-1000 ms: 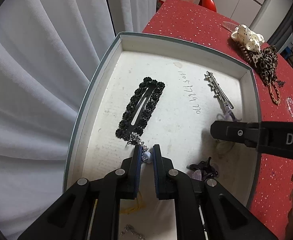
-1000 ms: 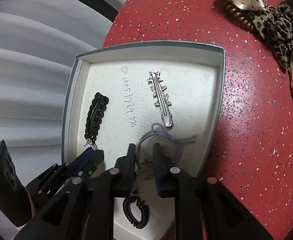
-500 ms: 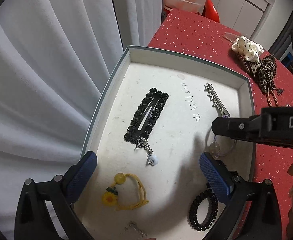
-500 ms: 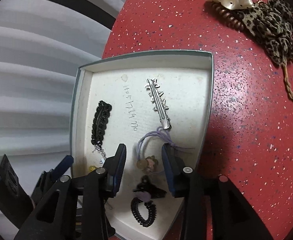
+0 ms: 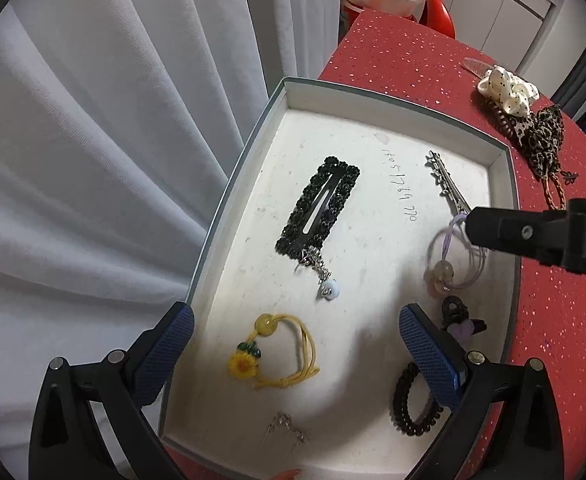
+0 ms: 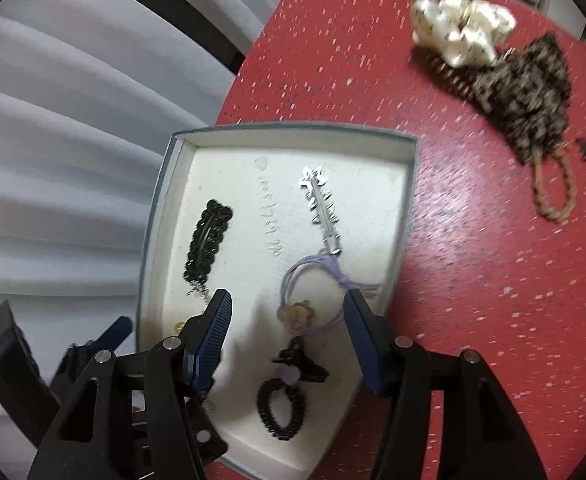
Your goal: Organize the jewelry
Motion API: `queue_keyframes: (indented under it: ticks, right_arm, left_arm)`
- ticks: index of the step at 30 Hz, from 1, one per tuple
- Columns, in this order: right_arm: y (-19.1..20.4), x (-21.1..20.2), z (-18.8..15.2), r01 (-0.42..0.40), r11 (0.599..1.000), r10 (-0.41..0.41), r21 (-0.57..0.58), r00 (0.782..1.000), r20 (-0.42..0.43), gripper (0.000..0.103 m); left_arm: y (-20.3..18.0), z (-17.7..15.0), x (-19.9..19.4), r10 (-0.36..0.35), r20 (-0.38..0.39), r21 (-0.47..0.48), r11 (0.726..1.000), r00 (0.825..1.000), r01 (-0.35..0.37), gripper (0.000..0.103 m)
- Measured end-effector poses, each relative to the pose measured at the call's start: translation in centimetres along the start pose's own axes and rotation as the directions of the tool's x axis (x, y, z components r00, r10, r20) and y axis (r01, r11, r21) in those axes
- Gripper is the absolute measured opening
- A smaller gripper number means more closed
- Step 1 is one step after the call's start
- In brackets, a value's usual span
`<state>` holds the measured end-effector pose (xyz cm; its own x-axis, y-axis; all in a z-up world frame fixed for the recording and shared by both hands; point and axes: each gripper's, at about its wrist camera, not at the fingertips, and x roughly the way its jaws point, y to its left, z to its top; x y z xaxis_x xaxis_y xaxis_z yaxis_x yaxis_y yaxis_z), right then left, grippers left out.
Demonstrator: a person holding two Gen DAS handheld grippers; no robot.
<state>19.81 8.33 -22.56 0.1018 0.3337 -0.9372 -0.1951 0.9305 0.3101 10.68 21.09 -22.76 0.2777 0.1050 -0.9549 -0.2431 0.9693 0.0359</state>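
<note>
The red table (image 6: 473,280) carried the grey-rimmed box (image 5: 229,216) at its curtain-side edge. One second earlier both grippers were pinched narrow inside the box, the left on the beaded pendant (image 5: 330,289), the right on the purple hair tie (image 5: 451,258). Both items then lay released on the box floor, indicating two placements complete. The left gripper (image 5: 295,344) had lifted above the box's near end, fingers wide and empty. The right gripper (image 6: 289,340) was likewise raised, fingers wide, holding nothing. The cream scrunchie (image 6: 459,32) and leopard scrunchie (image 6: 529,92) remained outside the box, probably next.
</note>
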Motion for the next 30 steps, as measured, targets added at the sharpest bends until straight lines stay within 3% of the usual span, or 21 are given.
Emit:
queue_keyframes:
  ticks: [12, 13, 15, 18, 30]
  right_arm:
    - [-0.1, -1.9, -1.5, 0.079, 0.996, -0.08, -0.029, 0.997, 0.0, 0.064]
    - [-0.1, -1.9, -1.6, 0.081, 0.996, -0.081, -0.031, 0.997, -0.002, 0.066]
    - [0.0, -2.1, -2.0, 0.083, 0.996, -0.083, -0.032, 0.997, 0.001, 0.082]
    - [0.2, -2.9, -2.9, 0.093, 0.995, -0.092, -0.04, 0.996, 0.01, 0.086]
    - [0.7, -8.6, -7.4, 0.162, 0.985, -0.156, -0.057, 0.983, 0.102, 0.088]
  left_arm:
    - [0.5, -1.1, -2.0, 0.003, -0.007, 0.007, 1.0, 1.0, -0.003, 0.103]
    - [0.6, -1.2, -2.4, 0.001, -0.001, 0.007, 1.0, 1.0, -0.001, 0.103]
    - [0.7, -1.6, -3.1, 0.008, 0.011, 0.01, 1.0, 1.0, -0.008, 0.103]
    - [0.9, -2.1, -4.1, 0.008, 0.023, 0.017, 1.0, 1.0, -0.008, 0.103]
    - [1.6, -4.1, -9.4, 0.025, 0.067, 0.008, 1.0, 0.997, -0.026, 0.103]
